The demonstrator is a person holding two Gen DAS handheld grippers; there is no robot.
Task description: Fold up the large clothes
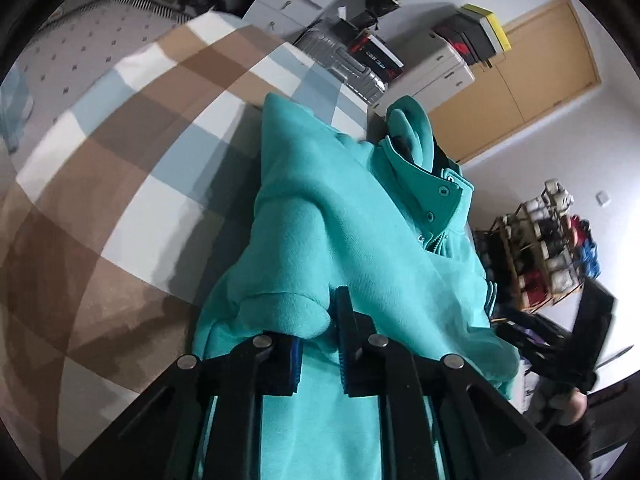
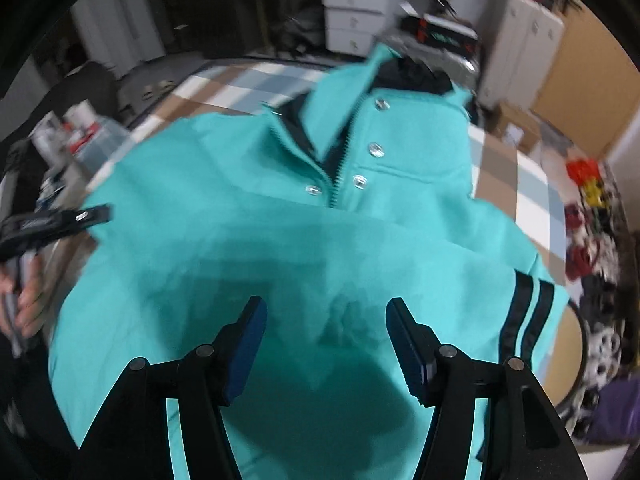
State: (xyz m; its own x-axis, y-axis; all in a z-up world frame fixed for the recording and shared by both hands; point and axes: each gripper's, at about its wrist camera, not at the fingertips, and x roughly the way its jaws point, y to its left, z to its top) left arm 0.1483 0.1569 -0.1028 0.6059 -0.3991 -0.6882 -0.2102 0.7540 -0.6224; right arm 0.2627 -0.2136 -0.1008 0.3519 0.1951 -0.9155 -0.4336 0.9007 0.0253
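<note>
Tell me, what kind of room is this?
Most likely a bedroom at home that doubles as storage. A teal jacket lies on a bed with a checked blanket, and around it stand a suitcase, stacked drawers and a shoe rack.

place: a lived-in bedroom in a home | shown by: bed with checked blanket [image 1: 132,128] | white drawer units [image 2: 352,12] stacked by the wall | silver suitcase [image 1: 344,64] | shoe rack [image 1: 548,248] filled with pairs | wooden closet doors [image 1: 540,80] | boxes piled up.
</note>
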